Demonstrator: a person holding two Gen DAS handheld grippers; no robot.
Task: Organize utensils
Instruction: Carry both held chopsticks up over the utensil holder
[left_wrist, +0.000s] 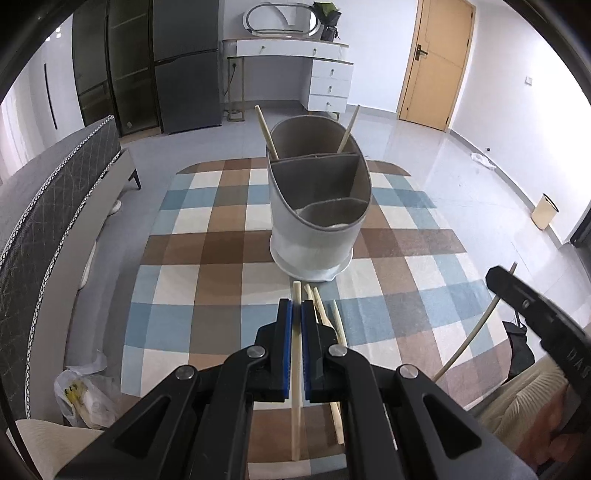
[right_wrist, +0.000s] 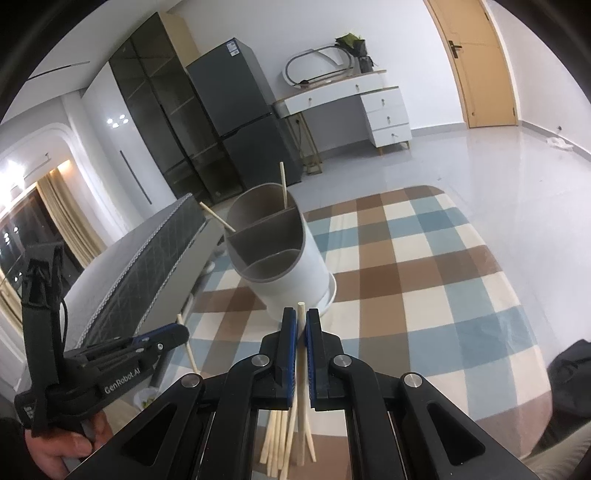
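Observation:
A white utensil holder (left_wrist: 314, 236) with grey inner compartments stands on a checked tablecloth (left_wrist: 207, 258); two wooden chopsticks (left_wrist: 265, 129) lean in its far compartment. My left gripper (left_wrist: 296, 306) is shut on one wooden chopstick (left_wrist: 296, 369), lifted just in front of the holder. Several loose chopsticks (left_wrist: 332, 325) lie under it. My right gripper (right_wrist: 301, 321) is shut on another chopstick (right_wrist: 302, 354), near the holder (right_wrist: 291, 266) and above a pile of chopsticks (right_wrist: 277, 439). The left gripper also shows in the right wrist view (right_wrist: 162, 338).
The table's left edge borders a grey quilted mattress (left_wrist: 48, 206). A plastic bag (left_wrist: 81, 391) lies on the floor at the lower left. A fridge (left_wrist: 184, 66), a white dressing table (left_wrist: 295, 55) and a wooden door (left_wrist: 436, 62) stand far behind.

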